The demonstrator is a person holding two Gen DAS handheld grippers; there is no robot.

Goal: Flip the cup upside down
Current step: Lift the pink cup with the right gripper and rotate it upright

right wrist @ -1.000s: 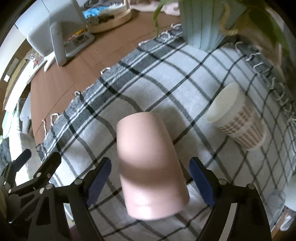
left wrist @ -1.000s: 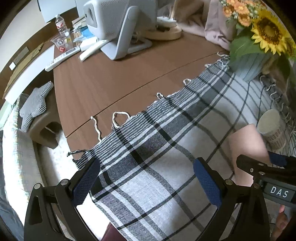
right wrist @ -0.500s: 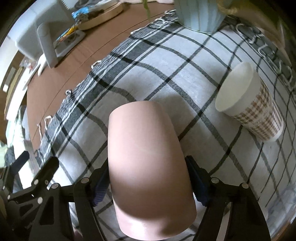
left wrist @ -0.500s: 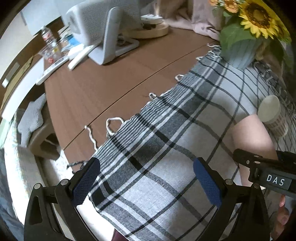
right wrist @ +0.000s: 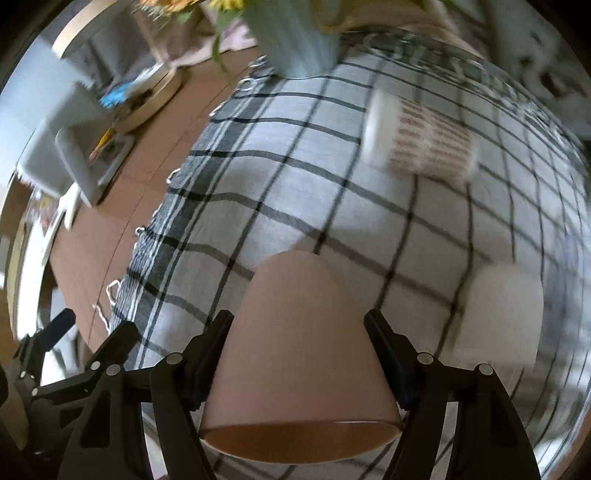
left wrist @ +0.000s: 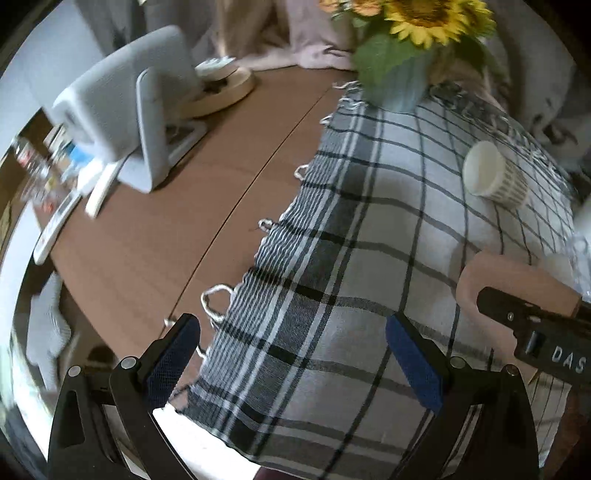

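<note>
A checked cloth [left wrist: 369,258] covers part of a brown table [left wrist: 166,240]. A blue vase [left wrist: 402,85] of sunflowers [left wrist: 424,22] stands on the cloth's far edge. A patterned paper cup [right wrist: 424,144] lies on its side.

1. A home living or dining room: a brown wooden table [left wrist: 155,236] half covered by a fringed grey-and-black plaid cloth [left wrist: 369,240].
2. Sunflowers in a pale blue ribbed vase [left wrist: 402,88] stand on it.
3. A white remote control [left wrist: 55,229] and a round wooden tray [left wrist: 225,96] of household clutter lie nearby.
</note>
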